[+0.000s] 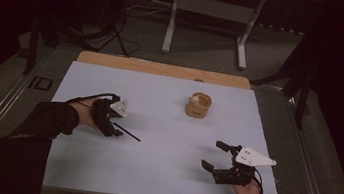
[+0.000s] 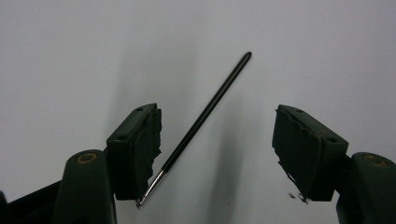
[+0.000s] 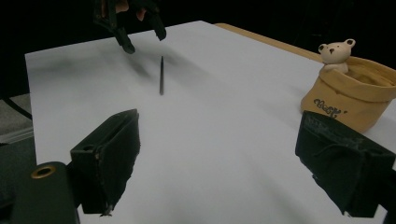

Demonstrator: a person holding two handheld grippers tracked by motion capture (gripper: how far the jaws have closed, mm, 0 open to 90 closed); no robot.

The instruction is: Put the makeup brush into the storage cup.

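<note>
At the left of the worktop (image 1: 159,176), the left gripper (image 2: 217,154) is held low with its jaws spread wide and empty; a thin black stick (image 2: 205,114) with a metal tip lies flat between them, its tip just beside one pad. If the jaws are closed off-centre, the slim stick could probably be rolled or flicked aside rather than caught. Farther right, a tan fabric pouch (image 1: 198,105) with a small bear figure (image 3: 335,52) stands well apart. At the right, the right gripper (image 1: 220,159) is seen open and empty.
</note>
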